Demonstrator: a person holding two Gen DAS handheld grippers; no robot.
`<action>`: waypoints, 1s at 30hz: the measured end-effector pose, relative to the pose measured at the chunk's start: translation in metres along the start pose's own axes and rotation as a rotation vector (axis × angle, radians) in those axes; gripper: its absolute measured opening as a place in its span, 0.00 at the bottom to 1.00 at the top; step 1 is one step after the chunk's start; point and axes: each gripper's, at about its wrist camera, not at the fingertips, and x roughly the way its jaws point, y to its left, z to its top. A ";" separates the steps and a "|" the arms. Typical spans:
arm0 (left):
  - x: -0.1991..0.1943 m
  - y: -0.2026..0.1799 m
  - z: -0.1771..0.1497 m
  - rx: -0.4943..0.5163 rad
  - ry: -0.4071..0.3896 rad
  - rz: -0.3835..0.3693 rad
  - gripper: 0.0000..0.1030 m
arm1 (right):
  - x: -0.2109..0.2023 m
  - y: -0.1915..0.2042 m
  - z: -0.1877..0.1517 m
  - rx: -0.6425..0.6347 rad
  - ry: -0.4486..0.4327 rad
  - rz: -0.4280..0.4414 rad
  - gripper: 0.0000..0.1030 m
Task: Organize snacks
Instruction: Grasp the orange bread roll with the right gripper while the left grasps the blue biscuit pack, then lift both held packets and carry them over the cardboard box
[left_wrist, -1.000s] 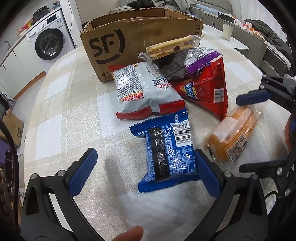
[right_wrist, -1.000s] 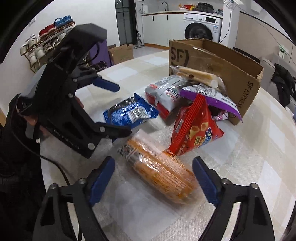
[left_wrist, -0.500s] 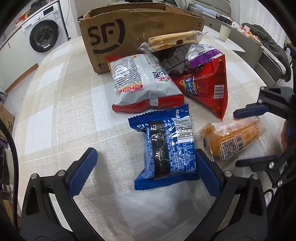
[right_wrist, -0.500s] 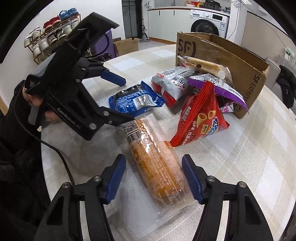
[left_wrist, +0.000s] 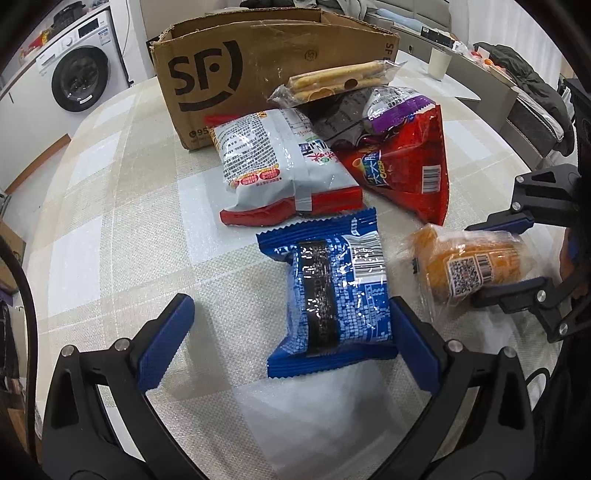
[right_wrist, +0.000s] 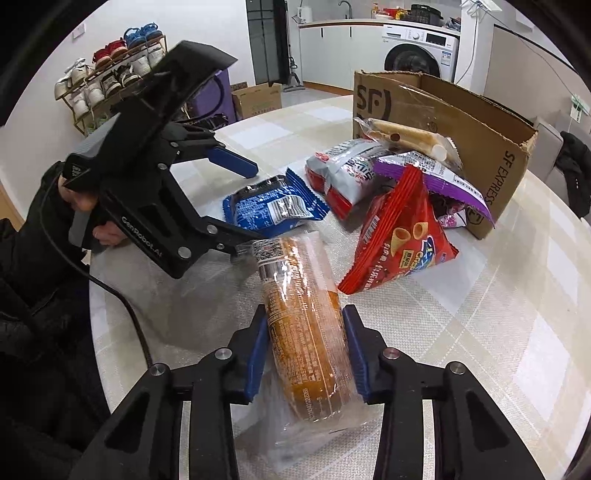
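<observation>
Now | right claw (right_wrist: 304, 354) pinching orange bread pack (right_wrist: 304, 332) | left claw (left_wrist: 288, 343) spread, low over blue packet (left_wrist: 328, 291)

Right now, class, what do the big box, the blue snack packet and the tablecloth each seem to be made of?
The box: brown corrugated cardboard, matte, with a ragged torn rim and printed black lettering.
The blue snack packet: thin glossy plastic film, judging by bright glare, wrinkles and zigzag crimped ends.
The tablecloth: probably woven fabric, matte, with a visible weave grain in its pale checks; a textured vinyl cannot be ruled out.
</observation>
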 end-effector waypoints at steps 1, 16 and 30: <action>-0.001 -0.003 -0.002 -0.001 -0.002 0.000 0.99 | -0.002 0.000 0.001 0.001 -0.014 0.009 0.37; -0.015 -0.023 -0.007 0.060 -0.060 -0.050 0.44 | -0.048 -0.009 0.008 0.050 -0.210 0.019 0.37; -0.041 -0.035 -0.006 0.076 -0.136 -0.091 0.40 | -0.069 -0.025 0.011 0.121 -0.337 -0.007 0.37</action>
